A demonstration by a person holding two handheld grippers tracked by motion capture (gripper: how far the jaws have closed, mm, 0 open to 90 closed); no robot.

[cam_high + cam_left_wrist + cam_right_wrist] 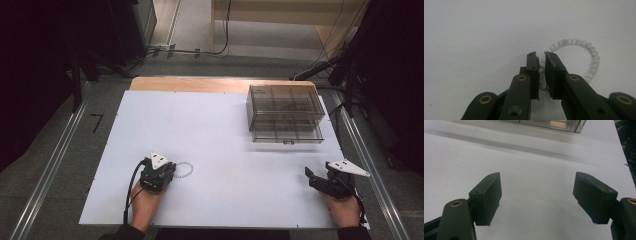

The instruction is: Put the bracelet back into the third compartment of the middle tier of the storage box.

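A bracelet of pale, translucent beads [184, 170] lies on the white table sheet [200, 125] at the front left. My left gripper [172, 173] is down on its near side. In the left gripper view the jaws [541, 56] stand almost together, with a stretch of the bracelet [584, 45] pinched in the narrow gap and the rest of the ring curving off to the right. My right gripper [316, 170] hovers at the front right, held by a hand. Its jaws [537, 185] are spread wide with bare white sheet between them.
A clear plastic drawer box [285, 112] with several compartments stands at the back right, its lower drawer pulled out toward me; its front edge [549, 123] is far ahead of the right gripper. A strip of wooden table top [200, 84] borders the sheet at the back.
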